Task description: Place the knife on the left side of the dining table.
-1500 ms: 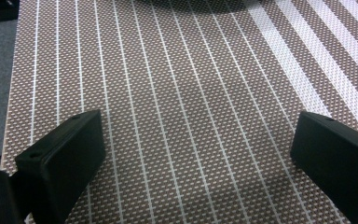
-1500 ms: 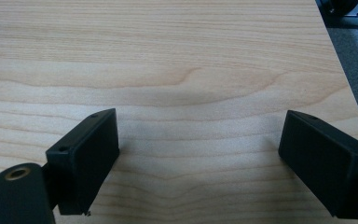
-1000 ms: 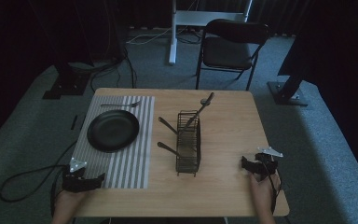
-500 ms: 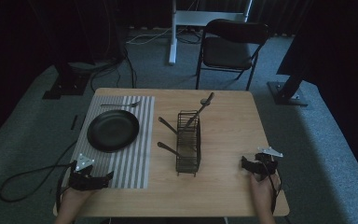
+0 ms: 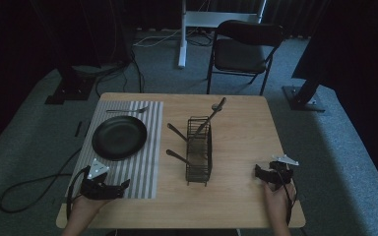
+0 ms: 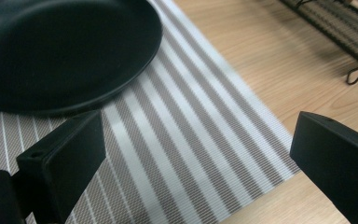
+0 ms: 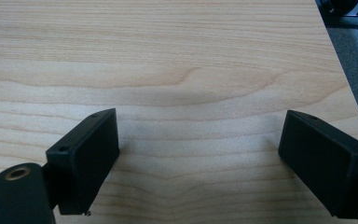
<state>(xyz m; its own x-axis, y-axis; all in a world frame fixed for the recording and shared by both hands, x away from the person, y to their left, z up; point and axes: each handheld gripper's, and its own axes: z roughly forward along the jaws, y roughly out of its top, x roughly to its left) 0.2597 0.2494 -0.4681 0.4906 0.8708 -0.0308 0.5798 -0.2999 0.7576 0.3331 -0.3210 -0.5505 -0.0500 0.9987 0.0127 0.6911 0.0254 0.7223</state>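
Since half a second ago, the left gripper (image 5: 109, 188) has slid a little to the person's right along the near edge of the table, so that its jaws now lie over the near corner of the grey-and-white striped woven placemat (image 5: 142, 167); the right gripper (image 5: 266, 174) has kept its place.

From the high view, the light wooden table (image 5: 236, 196) carries the placemat on its left half, with a round black plate (image 5: 119, 137) resting on it and a silver fork (image 5: 128, 110) lying across the mat's far end. A black wire cutlery rack (image 5: 199, 150) stands near the table's middle, with dark-handled utensils (image 5: 215, 109) poking out of it at angles. The right gripper sits near the near right corner, well apart from the rack. A black folding chair (image 5: 243, 49) stands beyond the table.

From the left gripper view, the two black jaws stand wide apart with nothing between them, over the striped mat, with the plate's rim (image 6: 121, 91) just beyond the left jaw and the rack's base (image 6: 340, 32) farther off.

From the right gripper view, the jaws are likewise spread wide and empty above bare wood, close to the table's edge.
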